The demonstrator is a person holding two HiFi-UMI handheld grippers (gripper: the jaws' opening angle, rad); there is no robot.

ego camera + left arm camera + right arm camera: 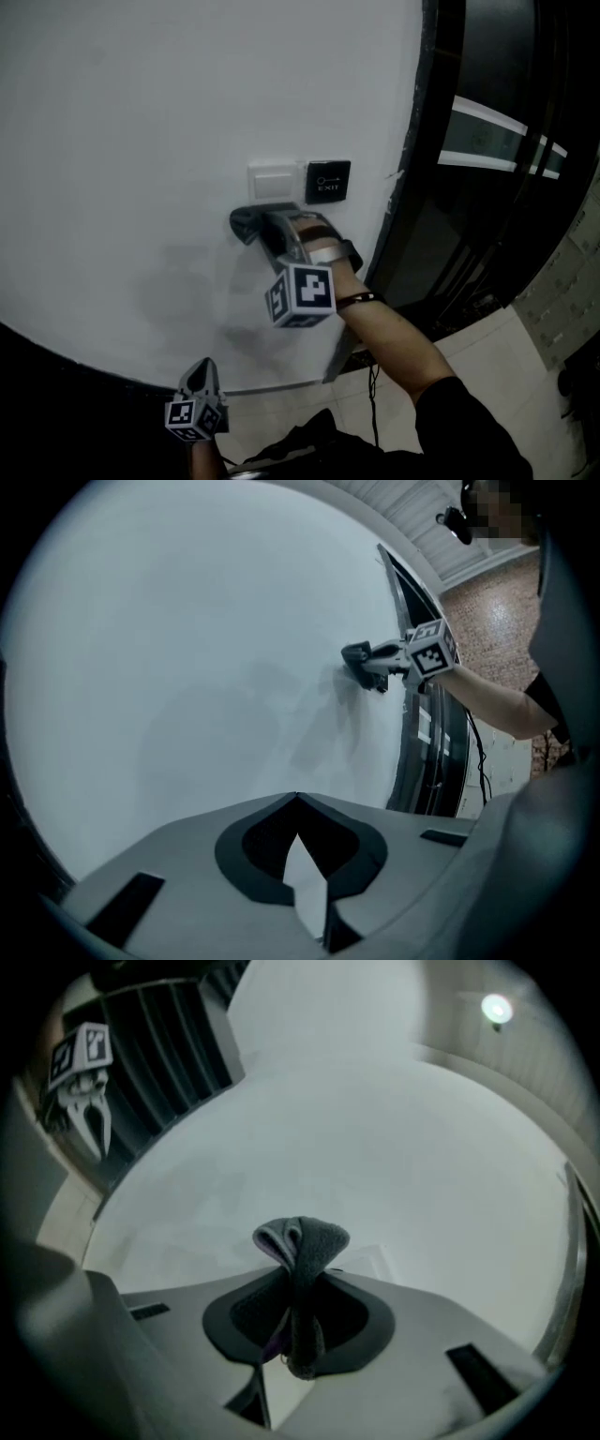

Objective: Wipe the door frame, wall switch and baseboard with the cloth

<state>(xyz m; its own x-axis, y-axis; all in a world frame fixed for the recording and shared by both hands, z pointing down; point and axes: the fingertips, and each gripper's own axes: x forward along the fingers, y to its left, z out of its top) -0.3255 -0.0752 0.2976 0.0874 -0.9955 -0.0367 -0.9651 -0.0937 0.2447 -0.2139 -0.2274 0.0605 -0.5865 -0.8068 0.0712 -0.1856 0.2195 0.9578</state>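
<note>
We hold the cloth (302, 1239) clenched in the right gripper (298, 1283). It is a dark grey folded bundle, and its long axis runs along the jaws. Its rounded, doubled-over end sticks out past the tips and points straight at the white wall (141, 122). From the head view the cloth (246, 223) looks pressed against the wall just under the lower left corner of the white wall switch (275, 178). The right gripper (267, 228) reaches in from the lower right, so the bundle points up and to the left in that view. From the left gripper view the same cloth (357, 658) meets the wall end-on, with the right gripper (375, 667) lying level behind it.

A black exit button (328, 181) sits right beside the switch on its right. Beyond that runs the dark door frame (410, 159), and past it is dark glazing. The forearm (394, 337) crosses in front of the foot of the frame. A thin cable (374, 398) hangs below it, above the pale floor tiles (487, 352).

The left gripper (200, 370) hangs low and well apart from the switch. Its jaws are together at the tips with nothing between them (298, 799), and they face bare wall.
</note>
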